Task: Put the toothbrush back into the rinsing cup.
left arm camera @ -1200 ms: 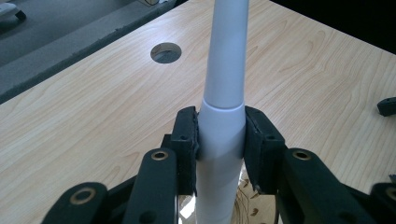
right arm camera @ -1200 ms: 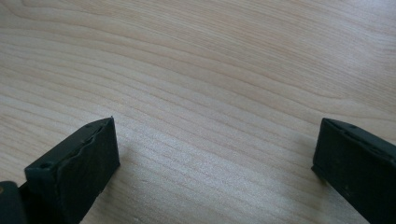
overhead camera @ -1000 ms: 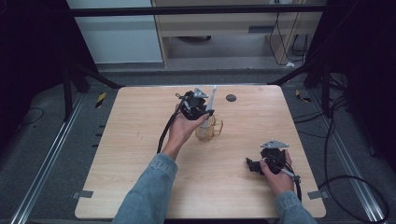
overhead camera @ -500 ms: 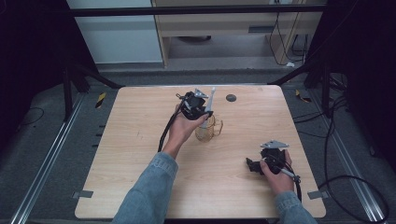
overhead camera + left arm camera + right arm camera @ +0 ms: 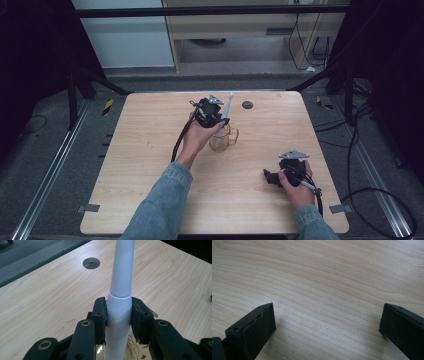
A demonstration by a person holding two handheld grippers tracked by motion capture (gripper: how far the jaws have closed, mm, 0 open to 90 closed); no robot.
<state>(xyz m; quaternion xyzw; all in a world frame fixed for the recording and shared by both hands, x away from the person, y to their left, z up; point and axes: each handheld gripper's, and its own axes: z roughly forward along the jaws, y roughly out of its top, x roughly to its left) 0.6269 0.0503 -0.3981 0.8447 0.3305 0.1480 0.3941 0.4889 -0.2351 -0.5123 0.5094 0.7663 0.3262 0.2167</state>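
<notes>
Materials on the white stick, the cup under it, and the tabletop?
White stick: smooth matte plastic, seemingly; even sheen, stepped joint. Cup: clear amber glass or plastic; table shows through, has a handle. Tabletop: light wood or laminate, printed-looking grain, satin.

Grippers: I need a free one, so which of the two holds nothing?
The right gripper, jaws apart over bare table; the left gripper clamps a white handle.

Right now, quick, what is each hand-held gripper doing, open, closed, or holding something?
Left hand-held gripper: closed on the white handle, over the glass mug.
Right hand-held gripper: open, holding nothing, above the wooden table.
</notes>
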